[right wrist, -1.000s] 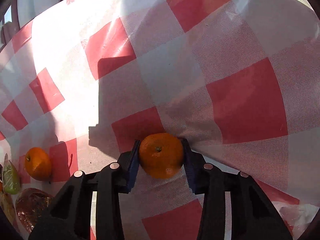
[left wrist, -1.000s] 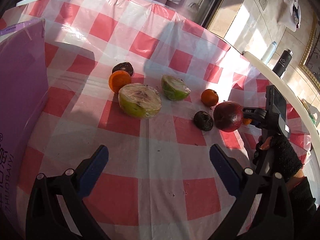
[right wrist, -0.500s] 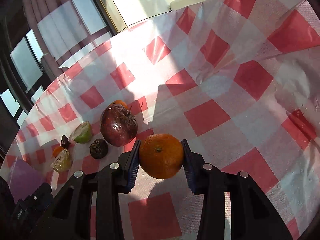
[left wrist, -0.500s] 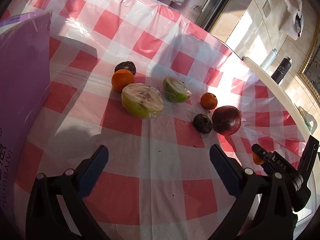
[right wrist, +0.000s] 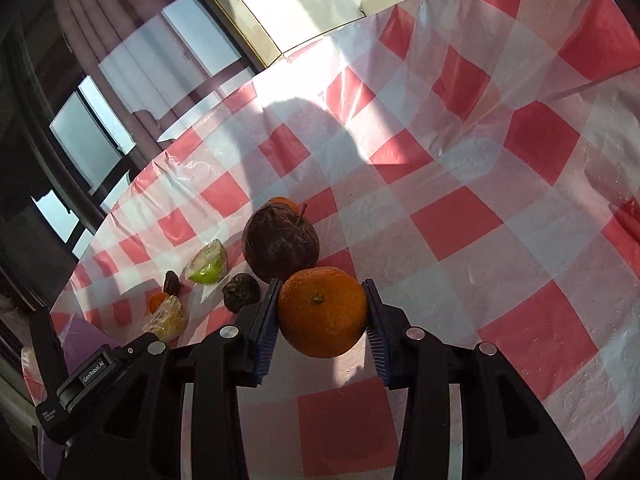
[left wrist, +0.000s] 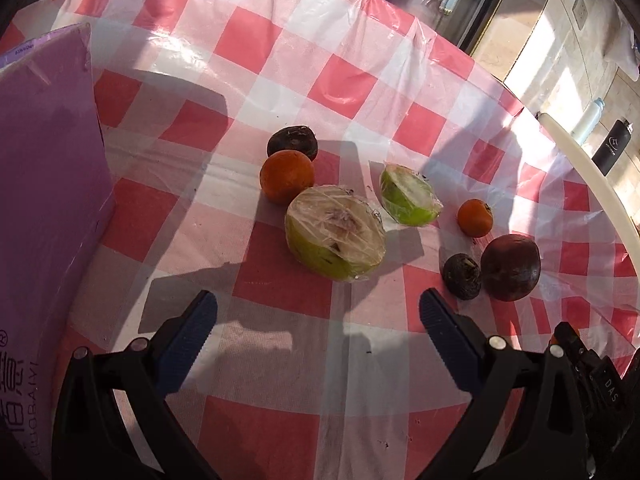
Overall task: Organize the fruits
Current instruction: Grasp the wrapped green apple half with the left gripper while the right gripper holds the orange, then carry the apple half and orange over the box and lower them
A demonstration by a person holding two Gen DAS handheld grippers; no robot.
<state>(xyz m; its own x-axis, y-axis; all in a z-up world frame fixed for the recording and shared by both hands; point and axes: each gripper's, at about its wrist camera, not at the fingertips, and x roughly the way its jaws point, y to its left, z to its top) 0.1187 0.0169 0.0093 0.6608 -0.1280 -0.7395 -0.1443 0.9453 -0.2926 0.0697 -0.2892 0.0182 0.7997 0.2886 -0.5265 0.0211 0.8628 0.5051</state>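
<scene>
My right gripper (right wrist: pixel 322 314) is shut on an orange (right wrist: pixel 322 311) and holds it above the red-and-white checked tablecloth (right wrist: pixel 460 216). Beyond it lie a dark red fruit (right wrist: pixel 280 247), a small dark fruit (right wrist: pixel 241 297) and a wrapped green wedge (right wrist: pixel 207 264). My left gripper (left wrist: pixel 318 320) is open and empty, low over the cloth. Ahead of it lie a wrapped green fruit half (left wrist: pixel 335 237), a wrapped green wedge (left wrist: pixel 409 195), an orange (left wrist: pixel 287 176), a dark fruit (left wrist: pixel 292 143), a small orange (left wrist: pixel 475 217), a small dark fruit (left wrist: pixel 462 276) and a dark red fruit (left wrist: pixel 510 267).
A purple box (left wrist: pixel 44 184) stands at the left of the table, close to my left gripper. The table's white rim (left wrist: pixel 588 172) curves along the right. Two bottles (left wrist: pixel 612 144) stand on the floor beyond it. Windows and curtains (right wrist: pixel 100 92) lie past the far edge.
My right gripper has lifted the orange off the cloth and drawn back toward the near side of the table. My left gripper has moved forward toward the fruit group.
</scene>
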